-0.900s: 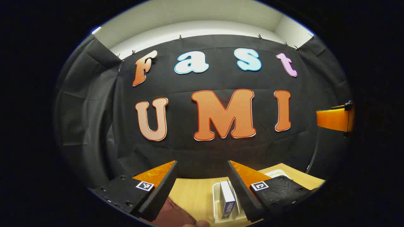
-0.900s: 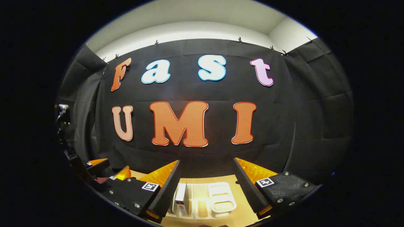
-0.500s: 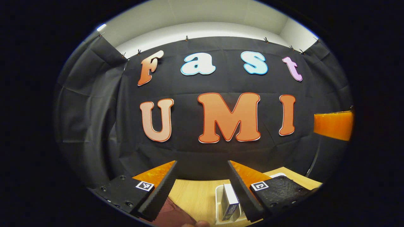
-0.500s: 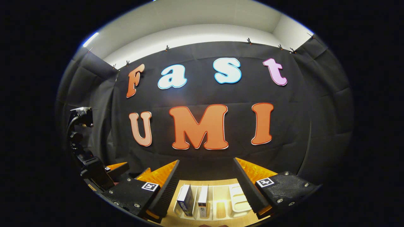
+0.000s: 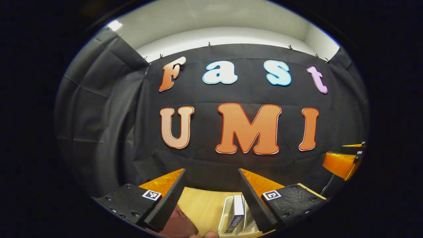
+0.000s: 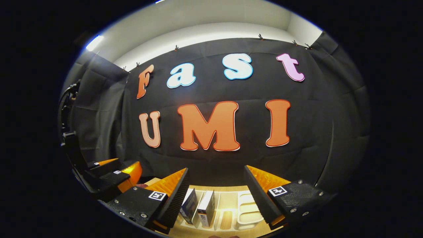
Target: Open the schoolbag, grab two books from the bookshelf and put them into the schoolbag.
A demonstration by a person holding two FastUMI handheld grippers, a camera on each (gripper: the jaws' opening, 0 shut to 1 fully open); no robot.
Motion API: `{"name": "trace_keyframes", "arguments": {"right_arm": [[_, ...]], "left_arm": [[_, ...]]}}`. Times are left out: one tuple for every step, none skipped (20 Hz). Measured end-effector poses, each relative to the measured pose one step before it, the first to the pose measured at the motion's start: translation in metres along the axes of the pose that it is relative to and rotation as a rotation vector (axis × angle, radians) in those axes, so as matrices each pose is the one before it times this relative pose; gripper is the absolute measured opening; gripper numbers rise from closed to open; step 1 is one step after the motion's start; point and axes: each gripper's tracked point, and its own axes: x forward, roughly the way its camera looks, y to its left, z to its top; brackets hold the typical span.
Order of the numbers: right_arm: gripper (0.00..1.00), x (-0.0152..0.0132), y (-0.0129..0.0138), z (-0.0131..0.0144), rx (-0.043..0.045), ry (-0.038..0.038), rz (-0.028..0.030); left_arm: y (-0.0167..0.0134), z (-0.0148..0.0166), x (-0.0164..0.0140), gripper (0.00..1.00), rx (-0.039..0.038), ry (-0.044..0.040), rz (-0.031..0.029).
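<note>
1. Left gripper view: the left gripper (image 5: 211, 198) has its two fingers spread wide, with nothing between them. Their inner faces are ribbed and wedge-shaped, and each finger carries a small square black-and-white marker tag on a pebbled, screwed block.
2. Just under the left finger lies a dark reddish, soft-looking shape (image 5: 176, 224), possibly the schoolbag; I cannot tell for sure.
3. Ahead and below, near the right finger, a white plastic bookshelf (image 5: 226, 211) with a rounded rim stands on the table (image 5: 201, 206), a pale wood-grain top. A blue-covered book (image 5: 236, 213) stands upright in it, with white page edges showing; the cover print is too small to read.
4. Far off to that gripper's right, part of the right gripper (image 5: 342, 162) shows against the black cloth wall.
5. Right gripper view: the right gripper (image 6: 216, 198) is likewise wide open and holds nothing.
6. Between its fingers, lower down, the bookshelf (image 6: 246, 210) shows its moulded slots. Two books lean in the slots nearest the left finger: the blue-covered book (image 6: 189, 206) and a white-covered book (image 6: 206, 208) beside it. Their labels are unreadable.
7. Off to its left, the left gripper (image 6: 112, 172) hangs near the table edge.
8. Beyond, creased black cloth is clipped along its top below a white wall and ceiling.
</note>
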Motion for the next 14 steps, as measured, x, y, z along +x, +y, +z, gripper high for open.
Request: {"name": "trace_keyframes", "arguments": {"right_arm": [[0.96, 0.001, -0.00195, -0.00667, 0.00665, 0.02215, 0.00417], [0.96, 0.0003, -0.00101, -0.00558, 0.0114, 0.01826, -0.00031], [0.96, 0.00055, -0.00006, -0.00274, 0.01273, 0.00743, -0.00109], [0.96, 0.00215, 0.00051, 0.00117, 0.00393, -0.01351, -0.00736], [0.97, 0.00278, 0.00045, 0.00105, 0.0004, -0.01244, -0.01719], [0.96, 0.00334, 0.00356, -0.00303, -0.00398, 0.00006, -0.00835], [0.96, 0.0022, 0.00375, -0.00037, -0.01242, -0.00562, -0.00833], [0.96, 0.00265, 0.00175, 0.00084, -0.00703, -0.00605, -0.01571], [0.96, 0.00196, 0.0047, -0.00156, 0.00059, 0.00431, -0.00678], [0.96, 0.00067, 0.00688, -0.00396, 0.00455, 0.00904, -0.00034], [0.96, 0.00028, 0.00769, -0.00293, 0.00096, 0.00602, 0.0065], [0.96, 0.00057, 0.00696, -0.00269, -0.00698, 0.00674, 0.00303], [0.96, 0.00065, 0.00368, -0.00197, -0.01396, 0.00421, -0.00356], [0.96, 0.00089, 0.00285, 0.0001, -0.015, 0.00092, -0.007]], "left_arm": [[0.00008, 0.00007, -0.0029, 0.96, -0.00662, 0.00905, 0.00203], [-0.00032, -0.00316, -0.00048, 0.95, -0.00727, 0.00688, -0.00755], [0.00057, 0.00213, 0.00128, 0.96, 0.00496, -0.00181, -0.01195], [0.00339, 0.00066, 0.00276, 0.96, 0.01122, -0.01199, -0.00708], [0.00492, 0.00281, 0.00534, 0.96, 0.01375, -0.00603, -0.00342], [0.00659, -0.00174, 0.00254, 0.95, 0.01299, -0.00291, 0.00053], [0.00593, 0.00235, 0.00394, 0.96, 0.00355, -0.01041, 0.00103], [0.00081, -0.0002, 0.00147, 0.96, -0.00149, -0.00164, -0.00798], [0.00352, -0.00263, 0.00176, 0.95, 0.00893, 0.01158, 0.00011], [0.00546, -0.00334, 0.0017, 0.96, 0.00987, -0.00117, 0.0007], [0.00389, -0.00003, 0.00197, 0.96, 0.00476, -0.00535, -0.00303], [0.00347, -0.00087, 0.00183, 0.96, 0.00127, -0.00338, -0.00335], [0.0035, -0.0005, 0.0013, 0.95, 0.00426, 0.00198, -0.00091], [0.00317, -0.00054, 0.00276, 0.95, 0.0044, -0.00173, -0.00207]]}}
